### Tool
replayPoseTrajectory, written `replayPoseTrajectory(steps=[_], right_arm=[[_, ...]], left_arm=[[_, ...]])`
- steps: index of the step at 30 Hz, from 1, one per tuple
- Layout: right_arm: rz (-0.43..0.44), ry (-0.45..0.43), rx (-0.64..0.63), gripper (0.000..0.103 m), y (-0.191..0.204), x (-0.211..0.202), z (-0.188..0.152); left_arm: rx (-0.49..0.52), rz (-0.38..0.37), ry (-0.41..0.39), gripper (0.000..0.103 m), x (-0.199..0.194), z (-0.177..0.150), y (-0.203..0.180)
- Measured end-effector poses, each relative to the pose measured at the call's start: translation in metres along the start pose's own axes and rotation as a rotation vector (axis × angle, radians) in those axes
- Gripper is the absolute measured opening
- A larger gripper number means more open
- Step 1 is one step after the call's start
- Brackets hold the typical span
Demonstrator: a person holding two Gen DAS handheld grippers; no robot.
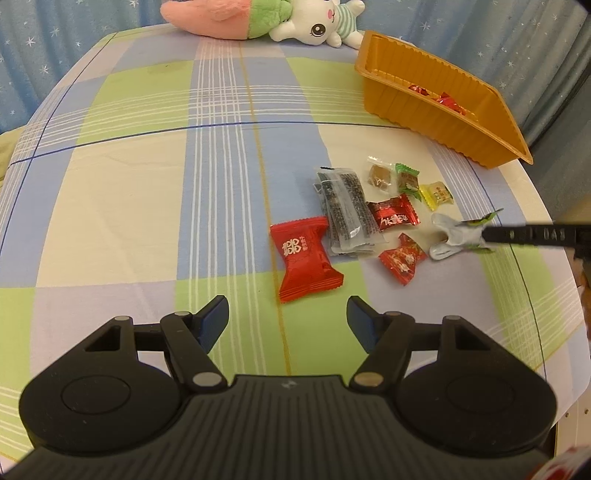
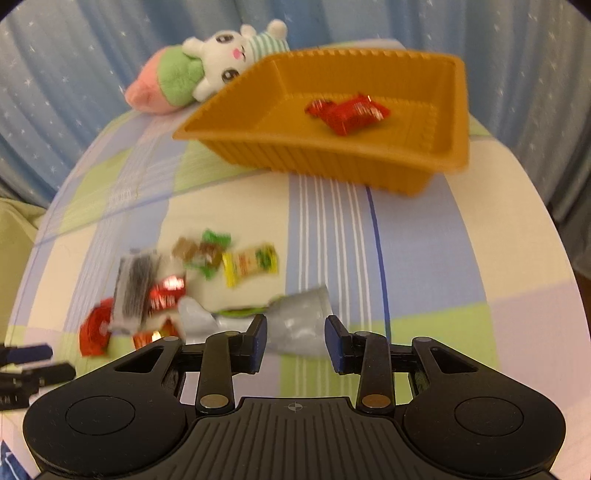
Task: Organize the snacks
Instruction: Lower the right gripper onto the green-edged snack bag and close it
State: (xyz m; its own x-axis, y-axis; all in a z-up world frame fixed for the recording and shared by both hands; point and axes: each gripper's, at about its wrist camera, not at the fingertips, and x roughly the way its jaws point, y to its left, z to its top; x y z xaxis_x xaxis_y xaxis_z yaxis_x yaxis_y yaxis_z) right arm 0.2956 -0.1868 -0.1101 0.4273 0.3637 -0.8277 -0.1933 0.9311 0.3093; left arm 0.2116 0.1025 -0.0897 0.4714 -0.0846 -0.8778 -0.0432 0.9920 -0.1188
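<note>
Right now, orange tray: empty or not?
Not empty. The orange tray holds a few red-wrapped candies; most of its floor is bare, and other snacks lie outside on the cloth.

A white bunny toy (image 1: 321,22) lies at twelve o'clock beside a pink carrot toy (image 1: 207,16). A blue starry curtain (image 1: 55,48) hangs behind the checked sheet (image 1: 147,184).

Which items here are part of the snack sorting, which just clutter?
Job:
ribbed orange plastic tray
loose wrapped candies
large red packet
silver wrapper in right gripper

Lying about:
white plush bunny
pink plush carrot
</note>
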Motion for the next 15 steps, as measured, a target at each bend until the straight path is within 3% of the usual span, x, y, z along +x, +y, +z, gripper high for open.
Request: replayPoseTrajectory(steps=[5,8,9,12,15], right_arm=[[0.036,-0.035,-0.024,0.037,0.003,-0.016,-0.014],[0.042,-0.082,-0.122,0.037,0.011,-0.025,-0.013],[0.042,-0.091,-0.164,0.039,0.015,-0.026,-0.013],[0.028,-0.108,-0.311,0.058,0.025,-0.025,-0.013],[0.004,-0.125,-0.48,0.062,0.035,-0.021,-0.018]], left_arm=[[0.005,-0.002,-0.013,0.068,-0.002,0.002,-0.001],[0.003,0.003,-0.016,0.068,-0.002,0.002,-0.001],[0.0,0.004,-0.016,0.068,-0.002,0.002,0.0],[-0.008,0.008,-0.016,0.068,-0.003,0.001,0.001],[-0.017,0.016,-0.016,0.068,-0.004,-0.002,0.004]])
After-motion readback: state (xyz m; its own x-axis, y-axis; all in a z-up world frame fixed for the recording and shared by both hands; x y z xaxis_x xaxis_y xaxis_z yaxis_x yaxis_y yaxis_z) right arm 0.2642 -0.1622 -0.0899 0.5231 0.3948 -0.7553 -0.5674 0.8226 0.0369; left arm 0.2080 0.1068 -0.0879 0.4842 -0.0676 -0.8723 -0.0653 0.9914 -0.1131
